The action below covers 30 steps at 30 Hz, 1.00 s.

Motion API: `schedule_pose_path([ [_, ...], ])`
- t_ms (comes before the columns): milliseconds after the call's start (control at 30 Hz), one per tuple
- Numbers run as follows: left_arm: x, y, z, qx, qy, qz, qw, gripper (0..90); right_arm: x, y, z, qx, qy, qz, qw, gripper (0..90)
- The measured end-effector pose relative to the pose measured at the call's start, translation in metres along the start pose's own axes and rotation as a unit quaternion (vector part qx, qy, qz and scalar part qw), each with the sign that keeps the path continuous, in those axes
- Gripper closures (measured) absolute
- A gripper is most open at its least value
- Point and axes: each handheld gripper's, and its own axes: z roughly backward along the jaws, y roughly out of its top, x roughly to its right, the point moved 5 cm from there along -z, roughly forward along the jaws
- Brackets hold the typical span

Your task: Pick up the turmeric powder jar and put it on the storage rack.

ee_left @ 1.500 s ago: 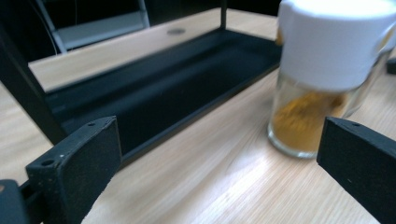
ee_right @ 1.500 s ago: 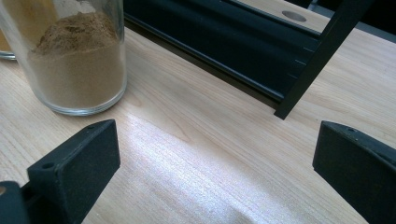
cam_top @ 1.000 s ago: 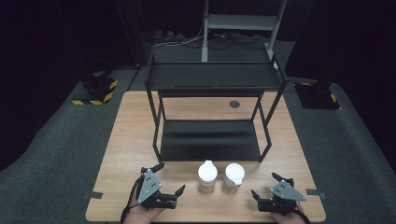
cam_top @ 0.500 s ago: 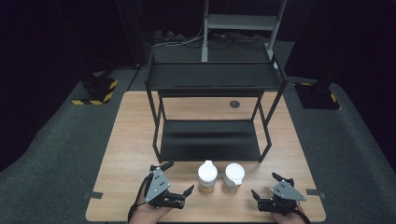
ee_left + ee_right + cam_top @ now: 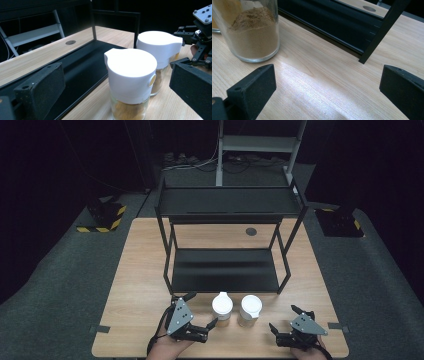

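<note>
Two glass jars of brown powder with white lids stand side by side near the table's front edge: the left jar (image 5: 222, 307) and the right jar (image 5: 250, 309). My left gripper (image 5: 202, 309) is open just left of the left jar, jaws spread toward it. In the left gripper view that jar (image 5: 131, 75) stands close ahead between the wide-apart pads (image 5: 40, 87), with the other jar (image 5: 160, 50) behind it. My right gripper (image 5: 283, 318) is open, right of the right jar and apart from it. Its own view shows the jar's base (image 5: 252, 32) at upper left, outside the jaws.
A black two-tier rack (image 5: 225, 270) stands mid-table just behind the jars; its lower shelf (image 5: 82, 65) and a front leg (image 5: 382, 32) are close to both grippers. A round grommet (image 5: 251, 231) sits in the wooden tabletop (image 5: 140, 285) behind the rack.
My left gripper has moved right, closing in on the left jar with its jaws still spread. The right gripper and both jars have stayed put.
</note>
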Motion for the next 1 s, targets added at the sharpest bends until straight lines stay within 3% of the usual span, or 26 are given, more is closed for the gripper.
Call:
schedule_pose_path([
  [1000, 0.015, -0.005, -0.038, -0.004, -0.023, 0.007, 0.9997, 0.3, 0.001, -0.001, 0.001, 0.003, 0.002, -0.001, 1.0000, 0.0],
])
